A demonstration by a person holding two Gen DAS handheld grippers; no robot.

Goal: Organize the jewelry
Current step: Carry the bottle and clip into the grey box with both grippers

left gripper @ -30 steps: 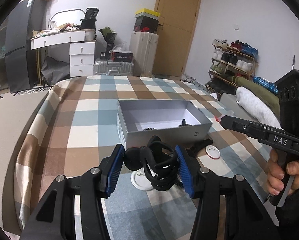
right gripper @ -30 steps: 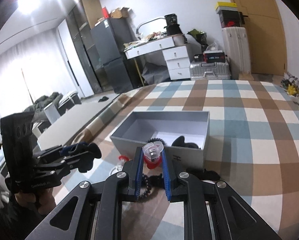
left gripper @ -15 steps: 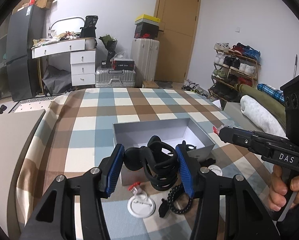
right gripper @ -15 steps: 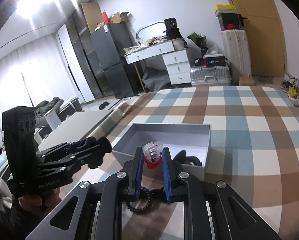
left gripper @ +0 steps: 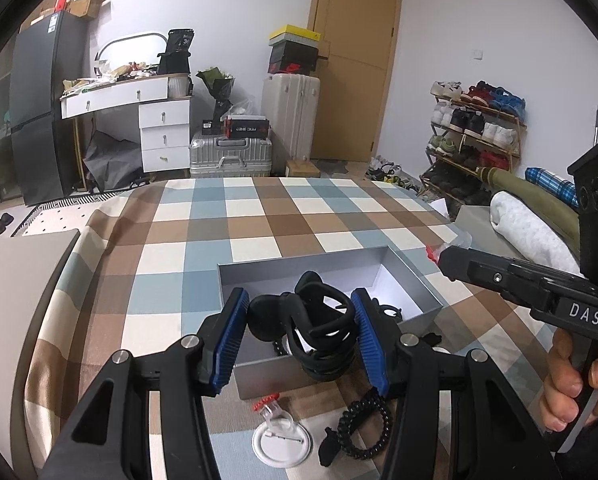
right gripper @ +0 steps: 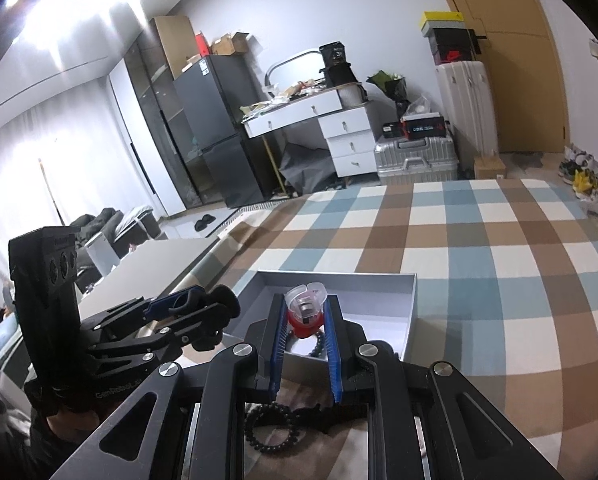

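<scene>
Two grippers loaded above grey box (left gripper: 331, 376). Left gripper (left gripper: 299, 326) clamps black claw clip (left gripper: 323, 332); right gripper (right gripper: 305, 314) pinches clear-red clip (right gripper: 305, 312). Step: carrying to box. Next: lower over interior, release. Coil tie (left gripper: 363, 424), badge (left gripper: 281, 442) lie outside on checked cloth.

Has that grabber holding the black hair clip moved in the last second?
Yes. The left gripper with the black hair clip now sits over the grey box; earlier it hung short of the box's near wall.
</scene>
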